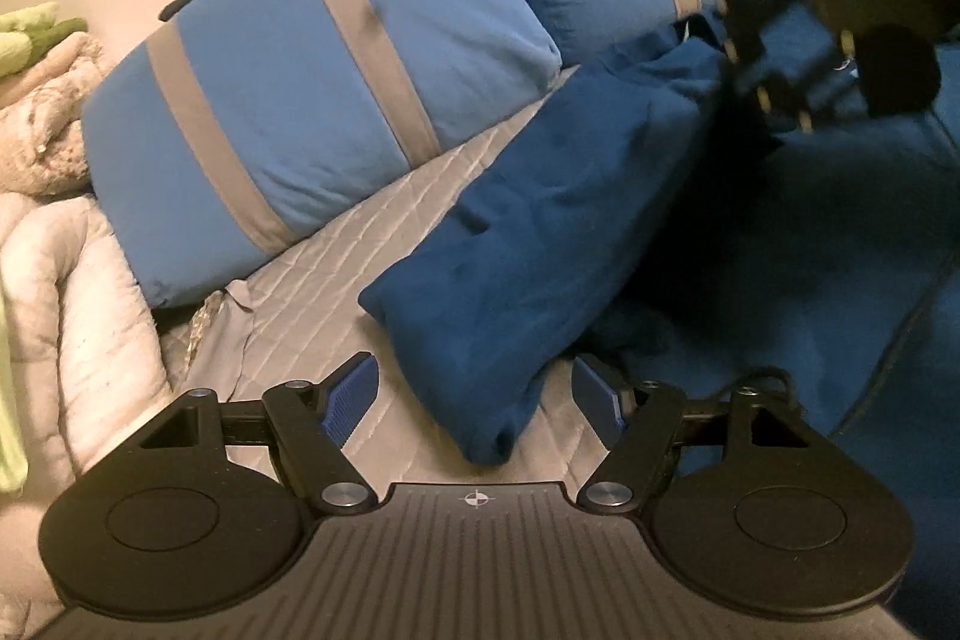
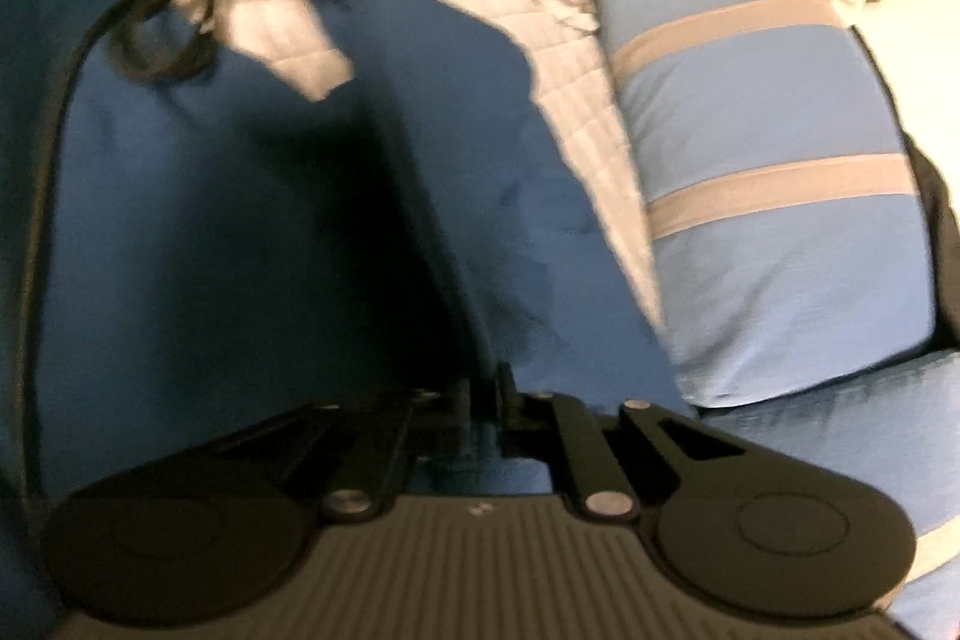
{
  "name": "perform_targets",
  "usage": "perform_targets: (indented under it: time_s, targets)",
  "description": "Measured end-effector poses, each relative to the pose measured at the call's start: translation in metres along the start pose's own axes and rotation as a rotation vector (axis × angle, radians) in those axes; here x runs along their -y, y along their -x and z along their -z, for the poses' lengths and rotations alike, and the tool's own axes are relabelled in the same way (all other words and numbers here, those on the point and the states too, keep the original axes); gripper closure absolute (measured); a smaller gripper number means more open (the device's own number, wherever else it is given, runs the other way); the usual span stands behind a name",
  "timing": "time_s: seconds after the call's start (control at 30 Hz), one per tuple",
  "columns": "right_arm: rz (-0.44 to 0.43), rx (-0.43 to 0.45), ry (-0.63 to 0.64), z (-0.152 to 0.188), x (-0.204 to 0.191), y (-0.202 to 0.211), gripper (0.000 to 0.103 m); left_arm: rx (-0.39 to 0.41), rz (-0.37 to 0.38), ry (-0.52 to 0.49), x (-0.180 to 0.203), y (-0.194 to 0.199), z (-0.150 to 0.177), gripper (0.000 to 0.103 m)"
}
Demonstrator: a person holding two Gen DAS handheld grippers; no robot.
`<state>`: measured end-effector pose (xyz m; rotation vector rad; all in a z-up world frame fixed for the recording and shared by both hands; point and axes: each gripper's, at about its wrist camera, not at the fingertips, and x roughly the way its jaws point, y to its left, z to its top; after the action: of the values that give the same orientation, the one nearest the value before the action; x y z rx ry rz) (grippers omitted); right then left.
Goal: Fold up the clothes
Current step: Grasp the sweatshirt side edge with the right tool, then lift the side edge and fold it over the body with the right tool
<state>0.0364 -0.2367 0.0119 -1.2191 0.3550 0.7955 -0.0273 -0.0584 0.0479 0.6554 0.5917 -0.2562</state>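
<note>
A dark blue garment (image 1: 540, 232) lies on a grey quilted bed cover (image 1: 372, 232), with one sleeve stretched toward my left gripper (image 1: 477, 394). The left gripper is open, its blue pads (image 1: 351, 394) on either side of the sleeve's end without closing on it. In the right wrist view, my right gripper (image 2: 483, 400) is shut on a fold of the same blue garment (image 2: 300, 220) and holds it up. The right gripper also shows blurred at the top right of the left wrist view (image 1: 774, 40).
Two light blue pillows with grey stripes (image 1: 312, 88) lie behind the garment. A white fluffy blanket (image 1: 72, 292) and a green item (image 1: 36, 34) sit at the left. A black cord (image 2: 168, 16) hangs over the garment in the right wrist view.
</note>
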Motion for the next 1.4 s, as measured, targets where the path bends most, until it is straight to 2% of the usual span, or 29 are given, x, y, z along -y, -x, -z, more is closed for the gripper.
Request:
perform_targets:
  time_s: [0.33,0.5,0.6,0.77,0.97,1.03,1.1,1.13,1.2,1.27,1.37,1.4]
  targets:
    - [0.22,0.053,0.0,-0.041,0.07,0.034,0.097,0.061,-0.07,0.018,0.006,-0.03,-0.024,0.032]
    - [0.308,0.067,-0.017,-0.052,0.106,0.048,0.097,0.053,-0.193,0.014,0.01,-0.045,-0.029,0.032]
    - [0.35,0.063,-0.059,-0.045,0.123,0.059,0.097,0.035,-0.225,0.024,0.007,-0.055,-0.023,0.032]
    - [0.39,0.055,-0.144,-0.028,0.147,0.073,0.097,0.041,-0.168,0.064,0.004,-0.064,-0.017,0.03]
    - [0.404,0.002,-0.158,-0.004,0.155,0.072,0.097,0.025,-0.02,0.058,0.0,-0.065,-0.021,0.031]
    - [0.391,-0.021,-0.172,0.009,0.156,0.071,0.097,0.02,0.032,0.061,-0.003,-0.063,-0.022,0.037]
    - [0.366,-0.044,-0.203,0.024,0.157,0.07,0.097,0.025,0.085,0.105,-0.011,-0.059,-0.024,0.057]
    - [0.343,-0.056,-0.226,0.033,0.156,0.068,0.097,0.028,0.108,0.127,-0.015,-0.057,-0.025,0.061]
    - [0.293,-0.082,-0.274,0.049,0.156,0.064,0.097,0.032,0.14,0.129,-0.019,-0.053,-0.027,0.077]
    - [0.242,-0.107,-0.323,0.066,0.156,0.06,0.097,0.036,0.156,0.094,-0.017,-0.05,-0.029,0.082]
    - [0.196,-0.141,-0.342,0.086,0.142,0.054,0.096,0.036,0.146,-0.016,-0.006,-0.047,-0.034,0.093]
    - [0.183,-0.149,-0.347,0.091,0.138,0.052,0.096,0.036,0.137,-0.056,-0.001,-0.047,-0.035,0.093]
